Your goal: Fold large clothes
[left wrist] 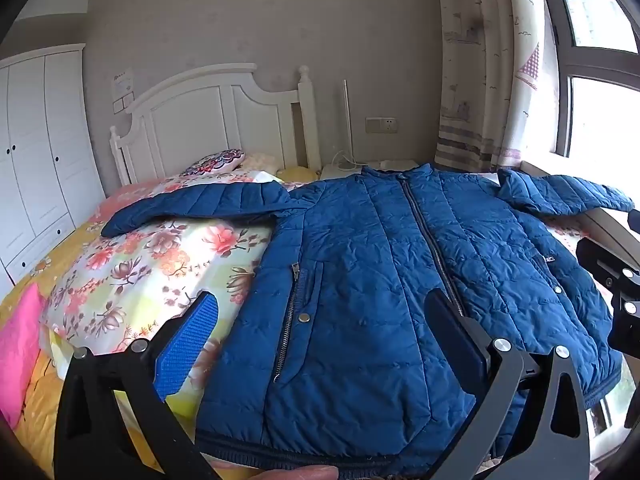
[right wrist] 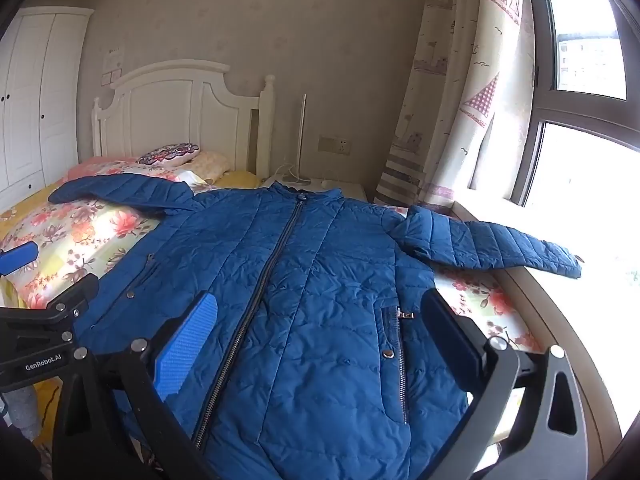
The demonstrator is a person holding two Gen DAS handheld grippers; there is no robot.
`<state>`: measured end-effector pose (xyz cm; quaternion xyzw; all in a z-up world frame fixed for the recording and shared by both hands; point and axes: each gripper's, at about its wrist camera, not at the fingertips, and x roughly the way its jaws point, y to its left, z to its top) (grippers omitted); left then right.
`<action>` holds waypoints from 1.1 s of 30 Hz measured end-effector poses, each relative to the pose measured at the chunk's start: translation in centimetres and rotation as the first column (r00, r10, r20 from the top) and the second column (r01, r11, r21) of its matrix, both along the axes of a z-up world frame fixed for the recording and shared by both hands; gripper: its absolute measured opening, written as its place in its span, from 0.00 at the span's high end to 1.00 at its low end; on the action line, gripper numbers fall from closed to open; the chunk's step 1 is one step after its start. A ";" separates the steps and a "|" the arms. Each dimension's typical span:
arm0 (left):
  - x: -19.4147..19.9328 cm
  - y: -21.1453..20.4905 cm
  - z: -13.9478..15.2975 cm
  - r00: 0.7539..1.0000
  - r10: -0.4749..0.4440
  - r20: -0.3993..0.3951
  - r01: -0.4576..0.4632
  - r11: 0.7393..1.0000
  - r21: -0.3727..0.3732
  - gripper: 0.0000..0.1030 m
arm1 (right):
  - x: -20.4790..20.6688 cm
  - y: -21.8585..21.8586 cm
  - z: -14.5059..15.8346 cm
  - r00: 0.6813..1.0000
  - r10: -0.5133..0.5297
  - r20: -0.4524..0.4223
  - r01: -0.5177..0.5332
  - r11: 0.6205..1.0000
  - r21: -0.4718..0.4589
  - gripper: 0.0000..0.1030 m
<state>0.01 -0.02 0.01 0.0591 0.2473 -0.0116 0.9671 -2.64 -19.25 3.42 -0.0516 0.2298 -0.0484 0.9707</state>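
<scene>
A blue quilted jacket (left wrist: 380, 264) lies flat and zipped on the bed, front up, collar toward the headboard; it also fills the right wrist view (right wrist: 312, 280). Its left sleeve (left wrist: 192, 208) stretches out over the floral quilt. Its right sleeve (right wrist: 488, 244) reaches toward the window sill. My left gripper (left wrist: 324, 320) is open above the jacket's lower left part, near the pocket zipper. My right gripper (right wrist: 320, 320) is open above the lower middle, over the main zipper. Neither holds anything.
A floral quilt (left wrist: 152, 264) covers the bed, with a pink cloth (left wrist: 20, 344) at the left edge. A white headboard (left wrist: 208, 120) and pillows stand at the far end. A white wardrobe (left wrist: 36, 152) is left. The window sill (right wrist: 532, 288) and curtain border the right side.
</scene>
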 end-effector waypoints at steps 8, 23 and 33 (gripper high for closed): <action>-0.3 -0.5 0.1 1.000 0.003 0.019 -0.003 1.000 0.007 0.04 | -0.1 0.3 -0.2 1.000 0.004 -0.003 -0.004 1.000 -0.002 0.02; -0.2 0.1 -0.1 1.000 0.002 0.002 -0.002 1.000 -0.014 0.04 | 0.4 0.2 -0.7 1.000 0.008 -0.022 -0.008 1.000 0.007 0.02; -0.1 0.5 -0.1 1.000 0.009 -0.002 -0.009 1.000 -0.021 0.04 | 0.4 0.2 -0.7 1.000 0.010 -0.022 -0.010 1.000 0.007 0.02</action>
